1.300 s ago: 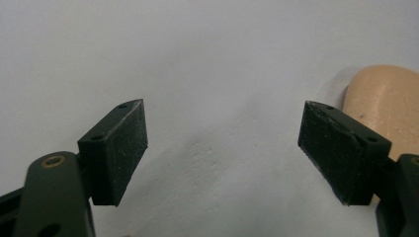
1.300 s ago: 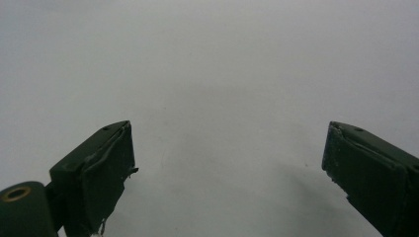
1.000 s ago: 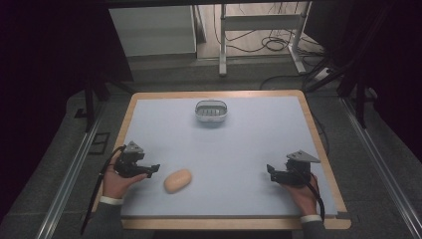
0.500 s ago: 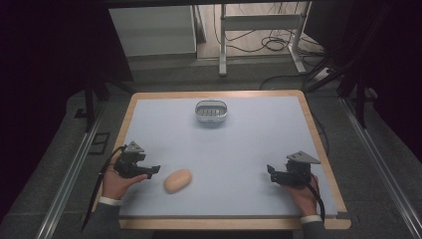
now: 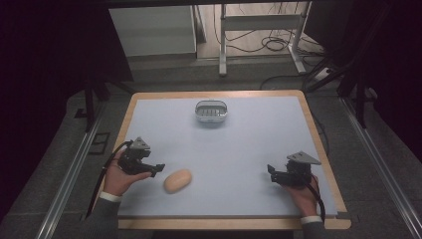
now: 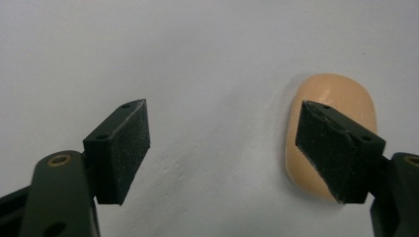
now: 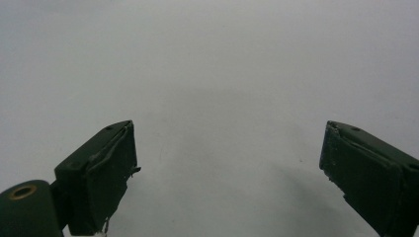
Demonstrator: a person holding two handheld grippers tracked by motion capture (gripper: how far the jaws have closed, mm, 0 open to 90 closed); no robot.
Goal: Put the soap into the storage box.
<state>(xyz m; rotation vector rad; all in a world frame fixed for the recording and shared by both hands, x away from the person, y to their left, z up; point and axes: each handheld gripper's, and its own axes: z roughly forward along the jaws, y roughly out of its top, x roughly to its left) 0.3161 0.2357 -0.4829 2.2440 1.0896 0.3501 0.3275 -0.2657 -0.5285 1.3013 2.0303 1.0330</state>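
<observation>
Bread roll (image 5: 178,180) sits off-centre beside the wide-open left gripper (image 6: 222,143), so closing now would probably just nudge it.

The high view is dim overall: the pale table (image 5: 239,149) is evenly lit, without glare, while the room around it falls into near black at the left and right sides. Shadows on the table are soft and faint. Both gripper views are grainy, grey and low in contrast, slightly soft toward the far edge, with diffuse shadow under the jaws.
</observation>
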